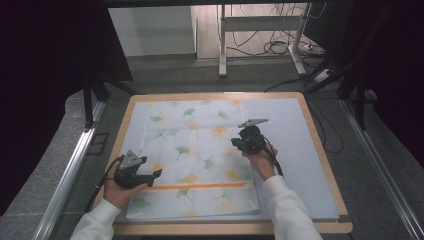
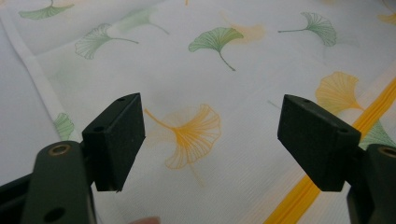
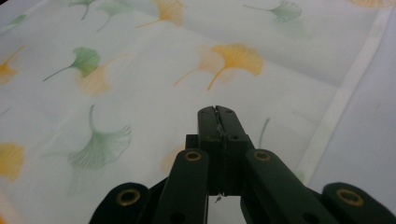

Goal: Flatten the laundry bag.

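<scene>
White cloth (image 1: 192, 155) printed with green and orange ginkgo leaves lies spread flat on the surface (image 1: 320, 145), covering its left and middle part, with an orange stripe (image 1: 200, 186) running across it near the person's edge. A pale sheet lies under the cloth and shows bare to its right. The left hand-held gripper (image 1: 156, 173) sits low over the cloth's near left corner, its jaws spread wide with nothing between them; the left gripper view shows an orange leaf (image 2: 191, 133) in the gap. The right hand-held gripper (image 1: 235, 143) hovers over the cloth's right part, near its right hem, jaws pressed together; whether any cloth is pinched between them cannot be told.
</scene>
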Motion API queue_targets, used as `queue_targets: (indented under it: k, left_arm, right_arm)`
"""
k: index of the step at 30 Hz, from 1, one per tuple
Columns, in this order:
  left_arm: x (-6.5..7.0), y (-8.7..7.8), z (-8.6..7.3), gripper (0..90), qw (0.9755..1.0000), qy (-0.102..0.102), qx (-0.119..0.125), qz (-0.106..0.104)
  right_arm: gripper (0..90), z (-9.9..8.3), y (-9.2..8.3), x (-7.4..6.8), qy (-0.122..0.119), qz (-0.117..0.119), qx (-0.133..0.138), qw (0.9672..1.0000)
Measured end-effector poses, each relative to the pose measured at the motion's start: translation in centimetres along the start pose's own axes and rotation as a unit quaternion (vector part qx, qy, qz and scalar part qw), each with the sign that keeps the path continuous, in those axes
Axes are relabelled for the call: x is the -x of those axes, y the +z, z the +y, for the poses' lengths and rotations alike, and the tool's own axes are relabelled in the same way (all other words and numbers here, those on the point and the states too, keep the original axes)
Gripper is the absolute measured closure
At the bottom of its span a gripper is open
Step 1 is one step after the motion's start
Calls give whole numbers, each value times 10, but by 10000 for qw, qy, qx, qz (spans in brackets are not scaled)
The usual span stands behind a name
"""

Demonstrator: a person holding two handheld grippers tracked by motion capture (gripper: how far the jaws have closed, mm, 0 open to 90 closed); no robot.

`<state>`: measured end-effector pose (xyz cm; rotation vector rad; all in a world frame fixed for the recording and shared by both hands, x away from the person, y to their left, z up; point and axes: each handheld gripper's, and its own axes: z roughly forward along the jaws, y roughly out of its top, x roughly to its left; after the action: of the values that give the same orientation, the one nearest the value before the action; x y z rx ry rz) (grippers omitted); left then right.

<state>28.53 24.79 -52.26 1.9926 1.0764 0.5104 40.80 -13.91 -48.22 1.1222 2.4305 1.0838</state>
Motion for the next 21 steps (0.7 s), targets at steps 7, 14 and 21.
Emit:
queue_targets:
  k: [7,14,21]
  left_arm:
    - [-1,1,0,219,9999,-48,88,65]
    - [3,0,4,221,9998,-54,111,-133]
    - [11,-1,7,235,9996,77,53,-283]
  right_arm:
    - [894,-24,-22,-16,-204,201,30,9996]
    - [894,-62,-55,-30,-226,455,176,9986]
    - [894,-97,-75,-41,-172,622,87,9979]
